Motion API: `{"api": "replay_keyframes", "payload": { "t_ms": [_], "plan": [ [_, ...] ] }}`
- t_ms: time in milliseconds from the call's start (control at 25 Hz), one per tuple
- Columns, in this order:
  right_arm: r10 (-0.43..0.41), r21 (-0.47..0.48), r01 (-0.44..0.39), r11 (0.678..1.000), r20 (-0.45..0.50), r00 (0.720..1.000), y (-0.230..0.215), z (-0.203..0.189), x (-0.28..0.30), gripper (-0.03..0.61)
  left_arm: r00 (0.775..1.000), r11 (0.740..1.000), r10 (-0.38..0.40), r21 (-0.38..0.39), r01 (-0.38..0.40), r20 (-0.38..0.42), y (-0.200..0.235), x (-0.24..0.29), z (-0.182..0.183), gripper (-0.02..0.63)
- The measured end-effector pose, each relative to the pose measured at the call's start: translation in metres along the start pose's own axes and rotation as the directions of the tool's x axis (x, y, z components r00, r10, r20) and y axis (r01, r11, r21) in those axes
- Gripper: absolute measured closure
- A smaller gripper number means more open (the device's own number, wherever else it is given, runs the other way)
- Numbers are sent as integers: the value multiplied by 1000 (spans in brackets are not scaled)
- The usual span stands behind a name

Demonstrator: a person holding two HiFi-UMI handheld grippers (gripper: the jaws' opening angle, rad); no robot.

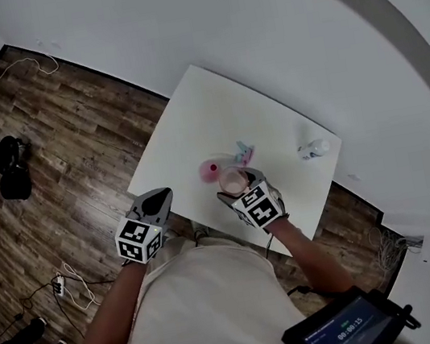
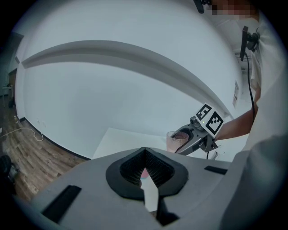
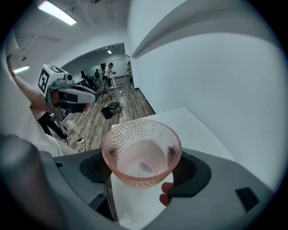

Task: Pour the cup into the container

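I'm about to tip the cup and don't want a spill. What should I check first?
1. Grip on the cup: the right gripper is closed on the pink cup. Ok.
2. Cup level: it looks upright. Ok.
3. Cup contents: cannot tell.
4. Cup over the target: the pink container sits on the table beside the cup, not under it. Not ok.
5. Left gripper out of the way: it is shut, empty, and off the table's near edge. Ok.
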State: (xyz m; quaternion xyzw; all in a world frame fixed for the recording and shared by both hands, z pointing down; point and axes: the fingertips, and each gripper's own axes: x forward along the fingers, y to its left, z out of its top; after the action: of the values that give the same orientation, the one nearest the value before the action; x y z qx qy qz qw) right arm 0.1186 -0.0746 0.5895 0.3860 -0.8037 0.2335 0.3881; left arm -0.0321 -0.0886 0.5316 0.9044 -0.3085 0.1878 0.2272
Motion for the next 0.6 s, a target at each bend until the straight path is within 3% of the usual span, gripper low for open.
{"api": "replay_keyframes", "payload": {
  "t_ms": [600],
  "plan": [
    [80, -59, -88, 994, -115, 990, 19, -14, 9, 198, 999, 999, 35, -14, -35, -15, 0, 10, -18, 604]
  ]
}}
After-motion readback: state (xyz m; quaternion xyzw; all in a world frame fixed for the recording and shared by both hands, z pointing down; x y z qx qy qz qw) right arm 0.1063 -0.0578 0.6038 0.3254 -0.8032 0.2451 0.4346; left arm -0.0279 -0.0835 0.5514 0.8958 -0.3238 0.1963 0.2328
